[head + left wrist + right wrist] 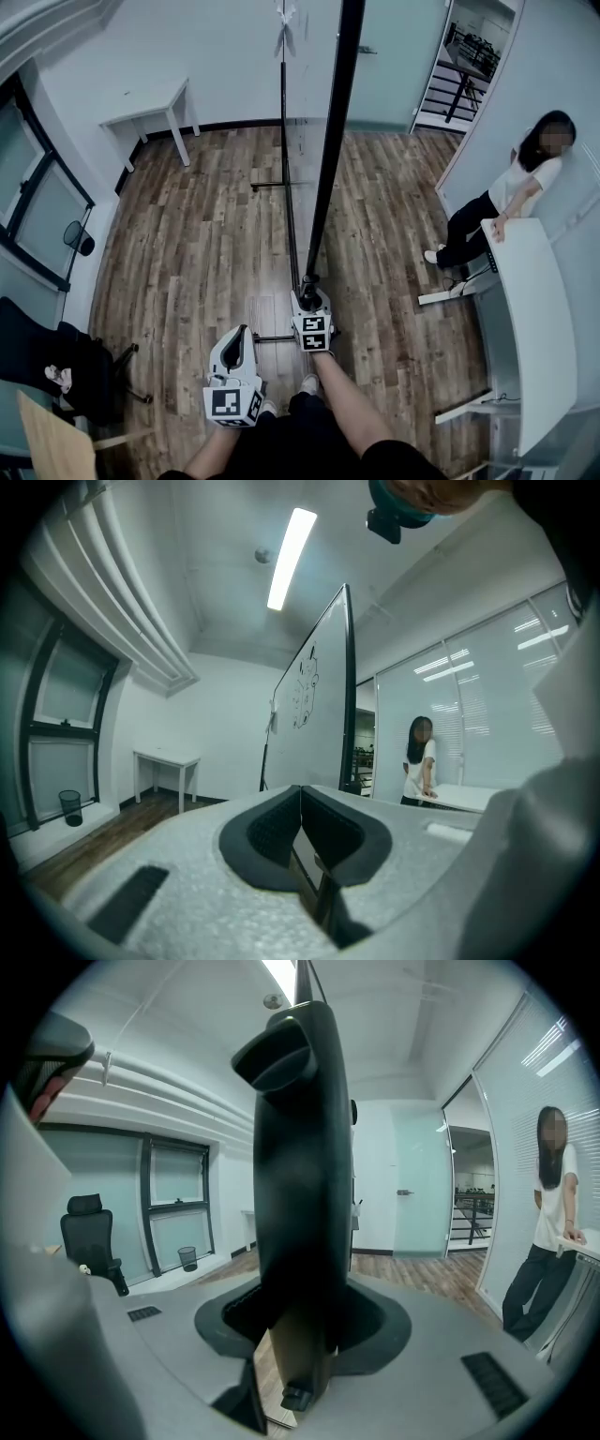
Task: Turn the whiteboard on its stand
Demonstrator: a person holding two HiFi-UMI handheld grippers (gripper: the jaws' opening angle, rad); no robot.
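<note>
Right gripper point(309, 305) has the whiteboard point(330, 141) by its edge
Its jaws are clamped on the upright board's black rim, low down; the left gripper point(300, 794) jaws are pinched together, empty, just beside the board.

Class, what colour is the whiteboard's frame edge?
Black; the whiteboard frame shows best in the right gripper view.

Head view: steep down onto whiteboard point(330, 141) top edge. Right gripper view sits hard against its frame; left gripper view farther back. All share board, person point(511, 192).
</note>
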